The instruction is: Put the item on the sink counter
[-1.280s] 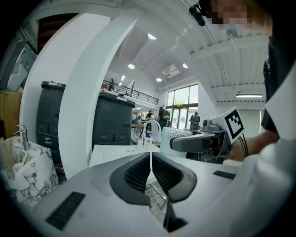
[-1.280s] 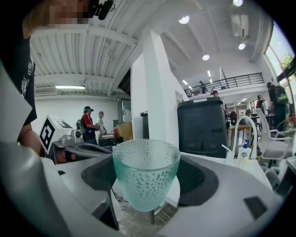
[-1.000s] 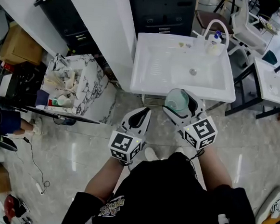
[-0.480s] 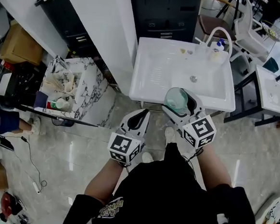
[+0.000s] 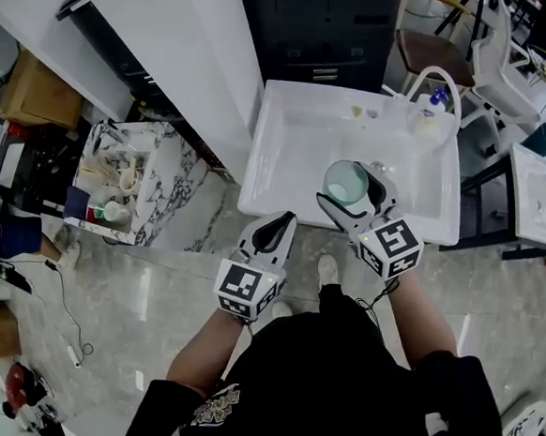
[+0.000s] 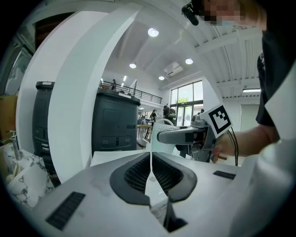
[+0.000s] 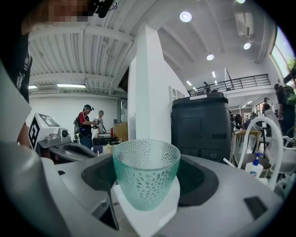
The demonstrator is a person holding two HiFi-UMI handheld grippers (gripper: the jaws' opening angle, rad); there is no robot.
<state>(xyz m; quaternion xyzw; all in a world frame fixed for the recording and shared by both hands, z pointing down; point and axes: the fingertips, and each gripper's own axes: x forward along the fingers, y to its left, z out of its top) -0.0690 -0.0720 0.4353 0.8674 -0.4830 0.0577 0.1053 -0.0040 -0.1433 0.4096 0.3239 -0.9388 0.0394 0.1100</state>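
Note:
A green dimpled glass cup [image 5: 346,182] [image 7: 146,172] stands upright between the jaws of my right gripper [image 5: 358,195] [image 7: 147,185], which is shut on it. In the head view the cup hangs over the front part of the white sink [image 5: 289,134], just above the basin. My left gripper [image 5: 270,229] [image 6: 151,173] is shut with nothing in it, in front of the sink's near edge, left of the right gripper. In the left gripper view the right gripper [image 6: 185,135] and the cup [image 6: 163,133] show ahead.
A curved white tap [image 5: 438,84] and a small bottle [image 5: 439,98] stand at the sink's back right. A white wall panel [image 5: 206,47] rises at the sink's left. A marbled stand [image 5: 130,178] with small items lies further left. A white table [image 5: 542,201] stands at the right.
The view has moved towards the sink. My right gripper with the cup, earlier before the sink's front edge, now hangs over the basin. The left gripper stays shut beside it.

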